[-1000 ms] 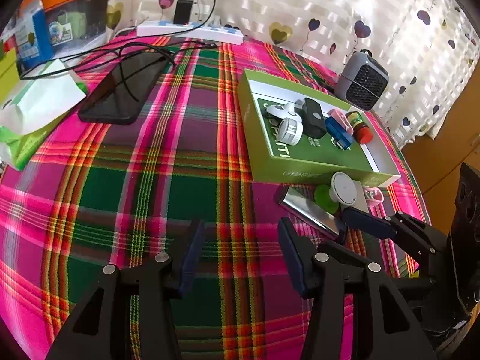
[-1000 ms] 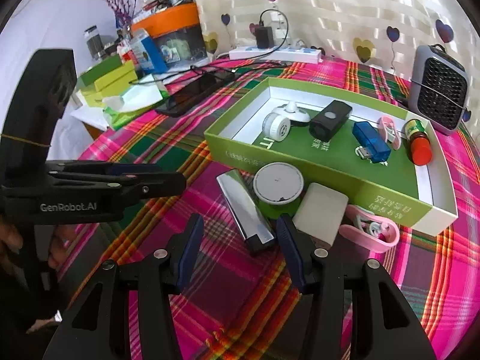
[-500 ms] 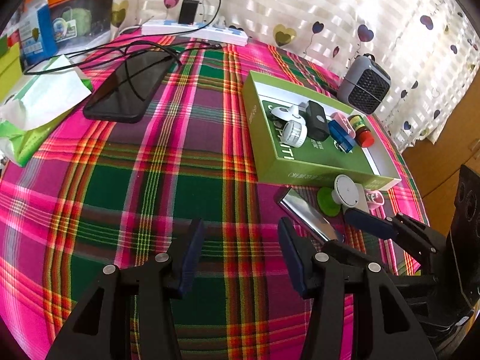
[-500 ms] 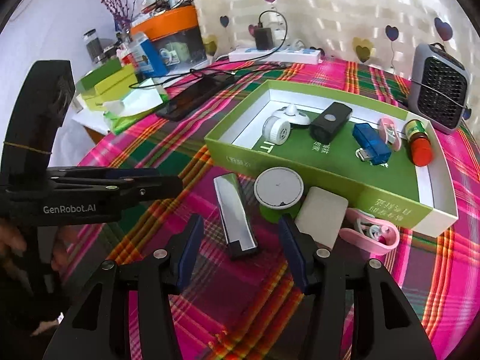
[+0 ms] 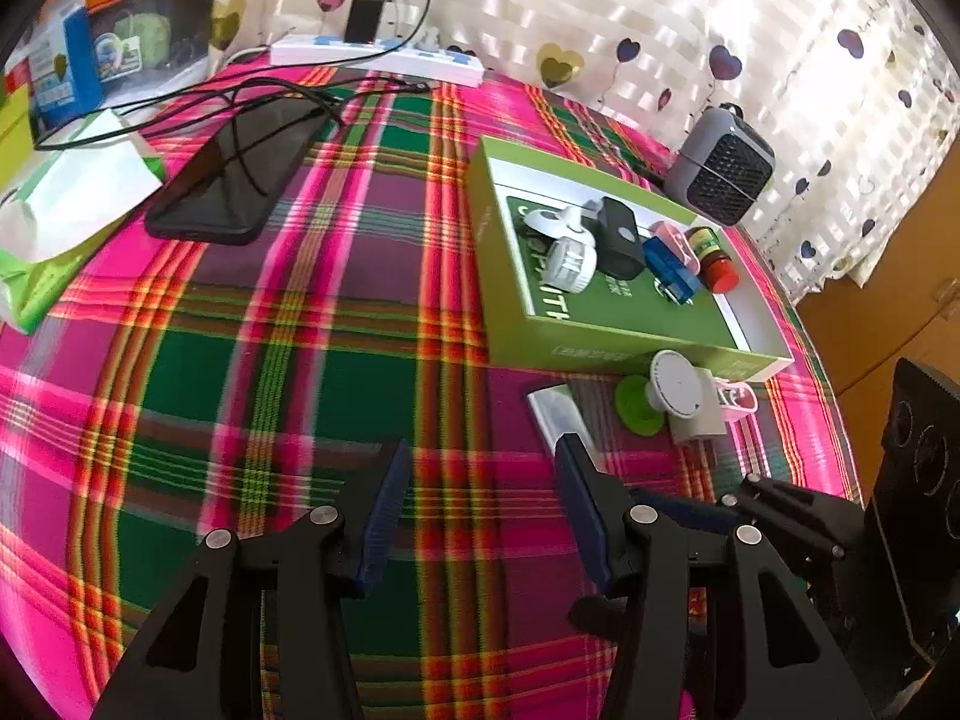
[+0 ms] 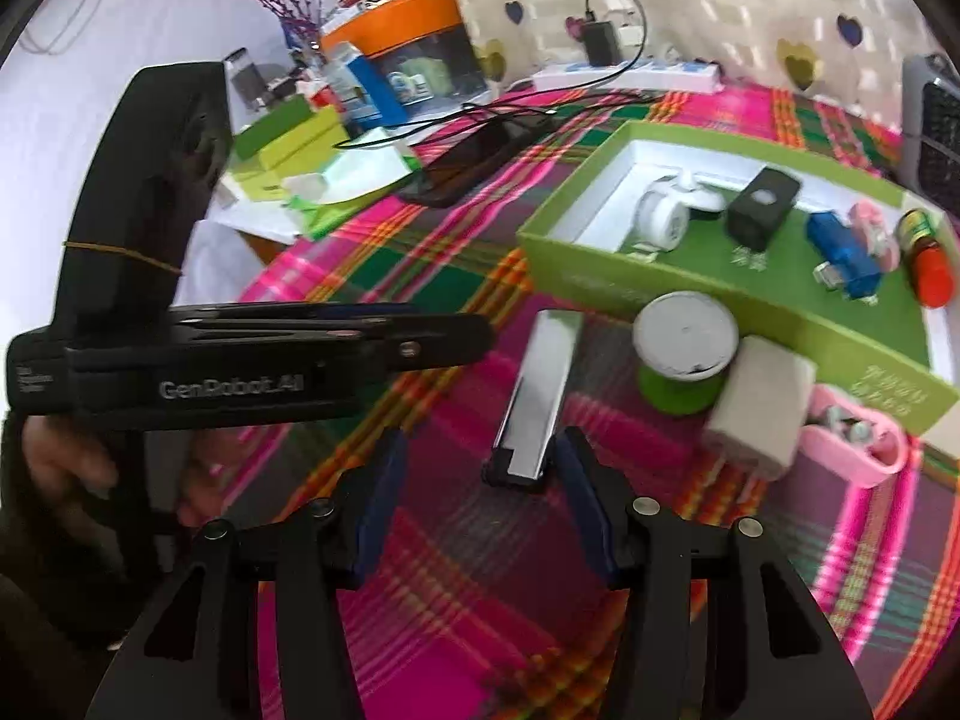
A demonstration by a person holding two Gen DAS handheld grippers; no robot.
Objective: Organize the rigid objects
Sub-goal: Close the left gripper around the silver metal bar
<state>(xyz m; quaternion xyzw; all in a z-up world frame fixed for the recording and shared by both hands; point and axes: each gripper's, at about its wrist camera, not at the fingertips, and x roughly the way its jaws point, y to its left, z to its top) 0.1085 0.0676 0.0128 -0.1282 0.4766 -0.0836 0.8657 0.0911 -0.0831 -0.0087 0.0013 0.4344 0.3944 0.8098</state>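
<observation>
A green box lid (image 6: 708,294) (image 5: 510,276) on the plaid cloth holds a white caster, a black box (image 6: 763,205), a blue USB stick (image 6: 843,253), a pink clip and a red-capped bottle (image 6: 927,255). In front of it lie a silver bar (image 6: 537,396) (image 5: 555,414), a white disc on a green base (image 6: 684,339), a white block (image 6: 759,405) and a pink case (image 6: 855,444). My right gripper (image 6: 474,492) is open, its right finger beside the bar's near end. My left gripper (image 5: 480,510) is open and empty over bare cloth.
A black phone (image 5: 240,174) with cables lies at the back left beside a tissue pack (image 5: 66,210). A power strip (image 5: 378,54) and a grey heater (image 5: 720,174) stand by the curtain. Boxes crowd the far left. The left gripper body (image 6: 240,354) sits left of my right one.
The right gripper has moved forward and right toward the silver bar, which now lies just ahead between the fingers. The left gripper has shifted slightly; nothing was grasped.
</observation>
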